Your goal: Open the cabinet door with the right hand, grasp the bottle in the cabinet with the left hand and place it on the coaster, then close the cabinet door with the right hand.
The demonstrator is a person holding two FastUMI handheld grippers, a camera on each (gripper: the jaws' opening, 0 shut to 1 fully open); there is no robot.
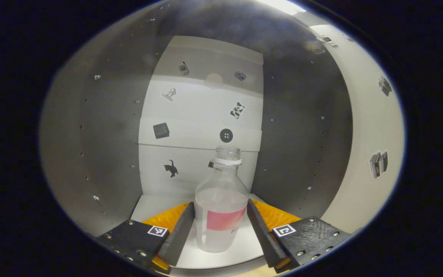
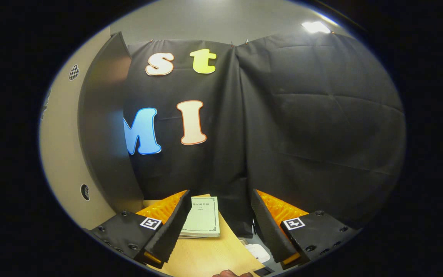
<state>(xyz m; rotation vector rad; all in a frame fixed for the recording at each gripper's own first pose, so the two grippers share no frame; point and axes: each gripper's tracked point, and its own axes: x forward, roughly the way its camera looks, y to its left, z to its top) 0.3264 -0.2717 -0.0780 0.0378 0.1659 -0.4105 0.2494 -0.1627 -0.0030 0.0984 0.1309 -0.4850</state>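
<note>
Both jaws stood apart: left gripper (image 1: 220,221) flanked the bottle (image 1: 221,200) inside the cabinet (image 1: 110,134); right gripper (image 2: 220,223) hovered over a book (image 2: 203,216).

Left gripper (image 1: 220,227) fingers spread, not yet pressing; right gripper (image 2: 220,223) spread wide, holding nothing

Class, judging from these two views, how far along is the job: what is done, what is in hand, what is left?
Done: the cabinet door stands open. In hand: the left tongs straddle the bottle inside the cabinet; contact unclear. Left: lifting it out, placing it on the coaster, closing the door with the open right tongs.
</note>
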